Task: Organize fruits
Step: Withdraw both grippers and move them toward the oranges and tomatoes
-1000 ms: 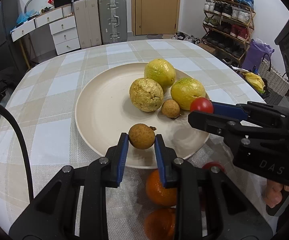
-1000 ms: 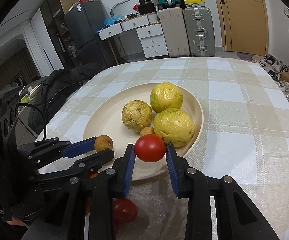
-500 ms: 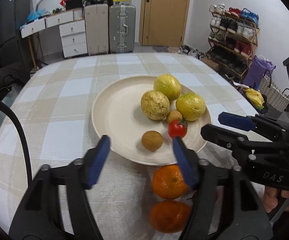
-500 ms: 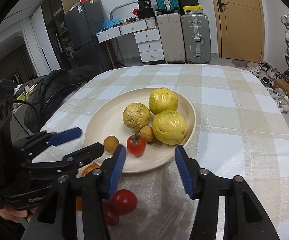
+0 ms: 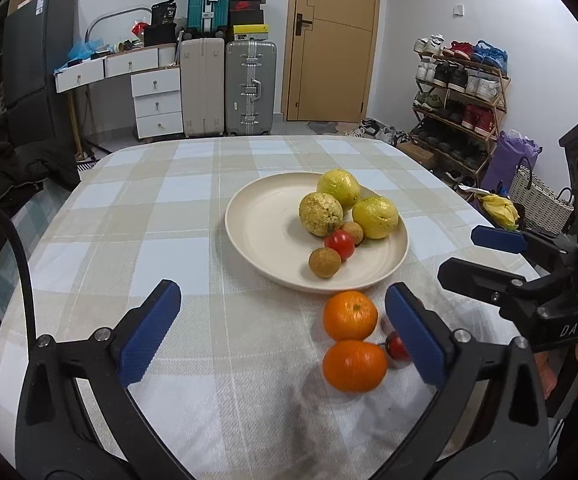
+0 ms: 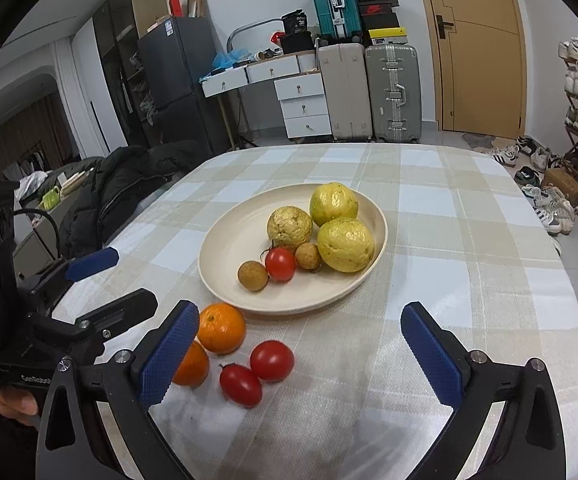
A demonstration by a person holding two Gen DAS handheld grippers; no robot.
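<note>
The left gripper (image 5: 283, 332) hangs over the checked tablecloth (image 5: 137, 216) with its jaws just opened wide and nothing between them. Ahead of it the cream plate (image 5: 257, 216) already carries three yellow-green fruits, two small brown longans (image 5: 325, 263) and a red tomato (image 5: 340, 243) — that much looks sorted. Left on the cloth, just short of the plate's near rim, are two oranges (image 6: 221, 328) and two more tomatoes (image 6: 272, 360), lying close together. The right gripper (image 6: 301, 352) sits above them, its jaws also just opened and empty. By my reckoning the job is a little past halfway, with four pieces still to move.

From the left wrist camera only a sliver of one loose tomato shows beside the pad — the other is hidden. In the right wrist view the nearer orange is half covered by the left pad.
</note>
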